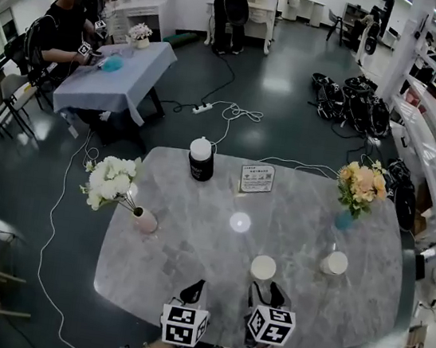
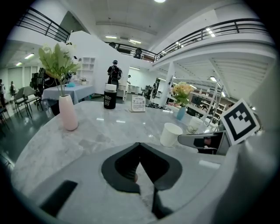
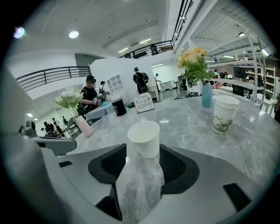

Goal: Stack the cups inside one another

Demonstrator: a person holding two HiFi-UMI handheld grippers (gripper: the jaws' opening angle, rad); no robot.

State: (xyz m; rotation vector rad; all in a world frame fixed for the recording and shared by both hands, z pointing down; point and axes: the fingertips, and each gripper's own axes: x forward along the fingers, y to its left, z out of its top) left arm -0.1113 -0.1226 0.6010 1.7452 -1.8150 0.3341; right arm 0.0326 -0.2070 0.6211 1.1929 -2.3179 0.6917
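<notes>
the plain paper cup [image 3: 143,139] stands on the table [image 3: 183,127] just ahead of the spread jaws of the right gripper [image 1: 265,291], the left gripper [image 2: 139,146] has its jaws pressed together, empty; light, thin and crushable, the cup likely wants a gentle pinch at the rim, and nothing on the printed cup [image 3: 225,114] or the sign card [image 3: 144,102] is legible

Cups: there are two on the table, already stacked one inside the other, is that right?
Not stacked. There are two on the table, but they stand apart: the plain cup near the front edge, the printed cup off to its right. The head view shows it.
</notes>
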